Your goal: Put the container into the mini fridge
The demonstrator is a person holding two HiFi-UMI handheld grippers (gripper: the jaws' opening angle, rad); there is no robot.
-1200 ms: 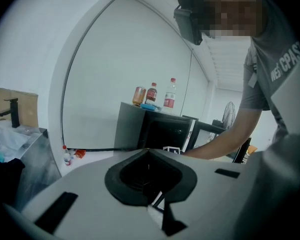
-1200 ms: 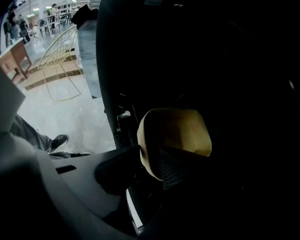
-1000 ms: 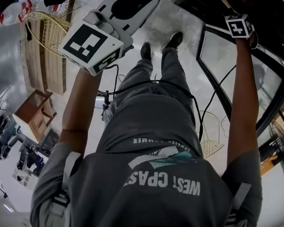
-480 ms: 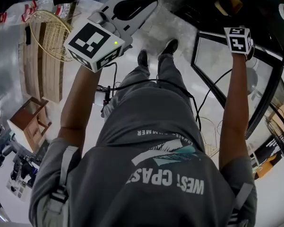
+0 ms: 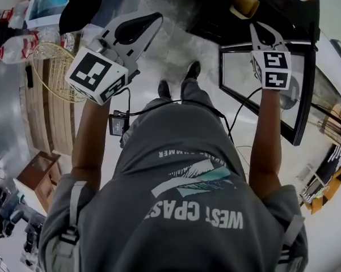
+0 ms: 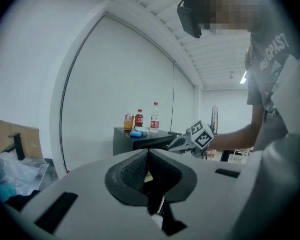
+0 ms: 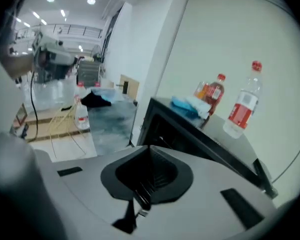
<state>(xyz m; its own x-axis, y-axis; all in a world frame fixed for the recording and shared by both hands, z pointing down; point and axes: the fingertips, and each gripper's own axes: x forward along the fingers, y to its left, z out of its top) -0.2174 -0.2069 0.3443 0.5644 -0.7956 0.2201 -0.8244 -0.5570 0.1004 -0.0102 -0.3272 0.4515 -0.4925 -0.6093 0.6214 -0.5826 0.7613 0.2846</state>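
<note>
Meanwhile right gripper (image 7: pixel 150 149), jaws just closed empty, faces the mini fridge (image 7: pixel 199 134).

Lighting bright and even; ceiling lights (image 7: pixel 91 0) sit at the upper left of the right gripper view. Pale glare on the fridge door (image 5: pixel 241 75). Strong fisheye bending, dark corners (all three views). Right gripper view soft, blurred.
</note>
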